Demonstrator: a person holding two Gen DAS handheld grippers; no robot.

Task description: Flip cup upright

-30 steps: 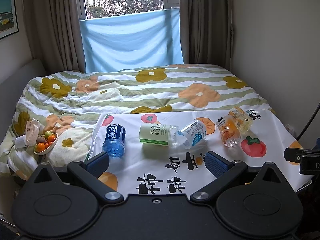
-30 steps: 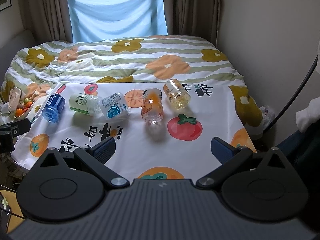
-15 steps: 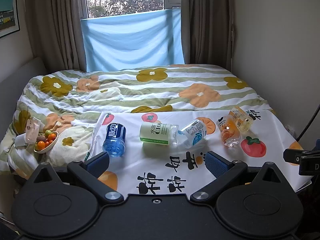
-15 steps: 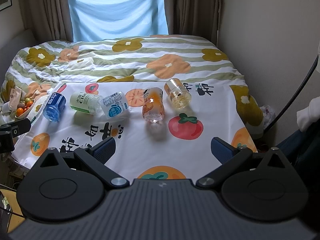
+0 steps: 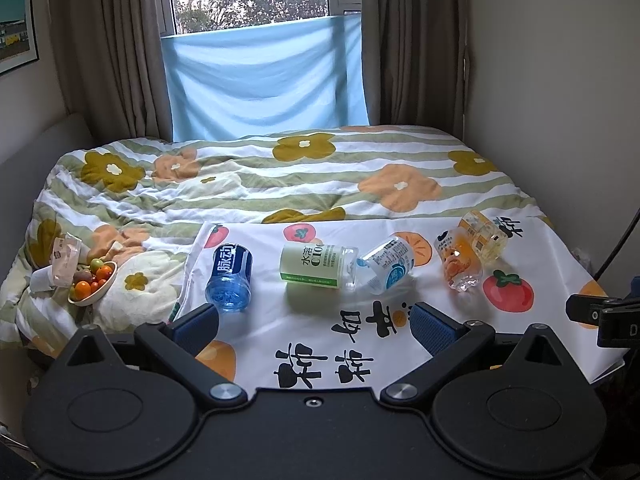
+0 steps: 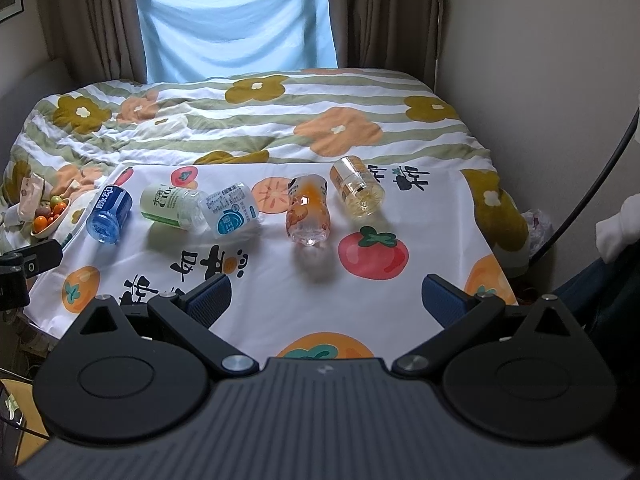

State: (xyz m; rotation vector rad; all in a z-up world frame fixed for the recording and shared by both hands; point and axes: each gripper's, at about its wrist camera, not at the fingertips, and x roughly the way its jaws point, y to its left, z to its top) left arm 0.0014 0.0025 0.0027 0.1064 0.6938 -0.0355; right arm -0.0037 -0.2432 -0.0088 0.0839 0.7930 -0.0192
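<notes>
Still lying sideways on the cloth (image 6: 432, 216), 5 cups (image 6: 308, 212) could roll off if either gaping, empty gripper (image 6: 326, 300) nudges one.

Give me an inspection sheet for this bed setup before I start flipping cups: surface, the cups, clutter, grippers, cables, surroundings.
Surface: white fruit-print cloth spread over a floral quilt on the bed.
Job's things: five cups all lying on their sides, none upright: blue cup, green-label cup, white-and-blue cup touching it, orange cup, yellow cup.
Clutter: fruit bowl and a wrapped packet on the quilt, left of the cloth.
Grippers: left gripper and right gripper both have jaws open, empty, short of the cups.
Cables: black cable by the right wall.
Surroundings: curtains, blue sheet across the window.
</notes>
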